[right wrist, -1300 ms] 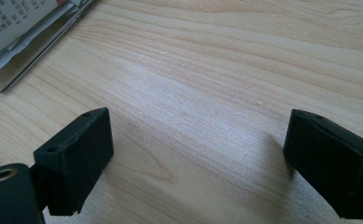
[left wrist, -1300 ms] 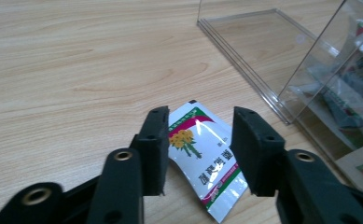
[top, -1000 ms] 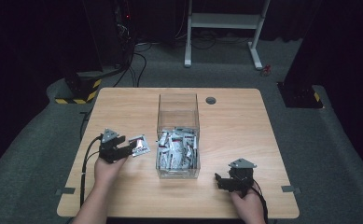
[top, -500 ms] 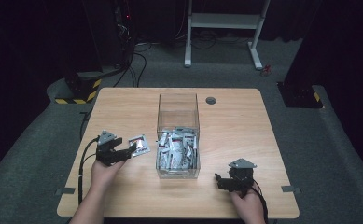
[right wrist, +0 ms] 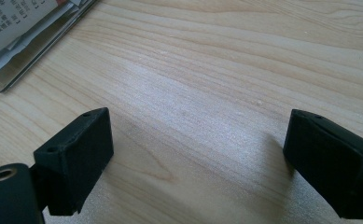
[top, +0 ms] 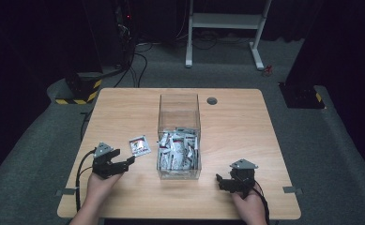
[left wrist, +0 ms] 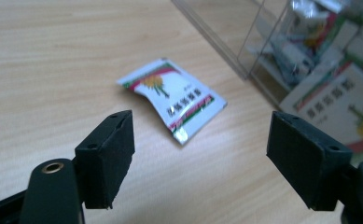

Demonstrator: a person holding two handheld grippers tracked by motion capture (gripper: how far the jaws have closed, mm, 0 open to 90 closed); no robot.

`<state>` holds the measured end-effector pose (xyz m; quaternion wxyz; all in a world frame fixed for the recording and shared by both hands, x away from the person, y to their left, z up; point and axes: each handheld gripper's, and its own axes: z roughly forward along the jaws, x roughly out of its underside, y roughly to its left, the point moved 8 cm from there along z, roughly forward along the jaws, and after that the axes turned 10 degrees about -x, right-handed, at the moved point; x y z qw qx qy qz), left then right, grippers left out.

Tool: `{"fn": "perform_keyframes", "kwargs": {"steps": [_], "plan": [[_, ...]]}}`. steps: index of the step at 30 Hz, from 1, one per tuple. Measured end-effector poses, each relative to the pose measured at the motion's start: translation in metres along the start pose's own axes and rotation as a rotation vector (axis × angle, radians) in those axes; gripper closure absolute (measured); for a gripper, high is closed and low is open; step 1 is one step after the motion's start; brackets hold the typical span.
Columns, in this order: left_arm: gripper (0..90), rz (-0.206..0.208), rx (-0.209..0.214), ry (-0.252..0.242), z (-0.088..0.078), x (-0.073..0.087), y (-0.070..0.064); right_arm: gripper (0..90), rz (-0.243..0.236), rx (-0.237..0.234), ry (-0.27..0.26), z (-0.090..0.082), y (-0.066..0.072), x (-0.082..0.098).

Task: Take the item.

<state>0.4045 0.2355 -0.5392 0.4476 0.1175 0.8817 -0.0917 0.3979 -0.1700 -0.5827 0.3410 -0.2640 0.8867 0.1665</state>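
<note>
Sachet [top: 139, 145], white with red and green print, lies flat on the bench [top: 246, 122], just left of the clear box [top: 179, 136] and apart from its wall. In the left gripper view the sachet [left wrist: 174, 100] sits on bare wood beyond the jaws, one end slightly curled, nothing touching it.

Left hand-held gripper [top: 124, 164] near the bench's near-left corner, pointing right toward the sachet. Its jaws have just been opening and stand wide, with nothing between them; the sachet lies just past the tips.

Clear box at bench centre, lower part packed with more sachets of the same print [top: 178, 152].

Right hand-held gripper [top: 222, 180] near the bench's near edge, right of the box, pointing left. Jaws wide, only bare wood between them. The box's near corner shows at the far left of the right gripper view [right wrist: 34, 44].
</note>
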Motion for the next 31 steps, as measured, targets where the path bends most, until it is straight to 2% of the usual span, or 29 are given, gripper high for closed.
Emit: {"fn": "perform_keyframes", "kwargs": {"steps": [4, 7, 9, 13, 17, 20, 31], "plan": [[23.5, 0.061, -0.022, 0.054, -0.002, 0.021, -0.003, 8.1, -0.002, 0.0, 0.0, 0.0, 0.0, 0.0], [22.6, 0.086, -0.031, 0.093, -0.004, 0.036, -0.004, 8.1, -0.002, 0.0, 0.0, 0.0, 0.0, 0.0], [21.8, 0.105, -0.038, 0.105, -0.007, 0.044, -0.004, 8.1, -0.002, 0.0, 0.0, 0.0, 0.0, 0.0], [16.9, 0.17, -0.062, 0.122, -0.01, 0.061, -0.005, 8.1, 0.002, 0.0, -0.001, 0.0, 0.0, 0.0], [14.7, 0.171, -0.076, 0.111, -0.01, 0.063, -0.008, 8.1, 0.003, 0.0, -0.002, 0.0, 0.001, 0.0], [14.7, 0.182, -0.075, 0.111, -0.01, 0.063, -0.01, 8.1, 0.003, 0.0, -0.002, 0.0, 0.001, 0.0], [14.5, 0.175, -0.07, 0.113, -0.01, 0.063, -0.011, 8.0, 0.002, 0.003, -0.002, 0.0, 0.001, 0.0]]}}
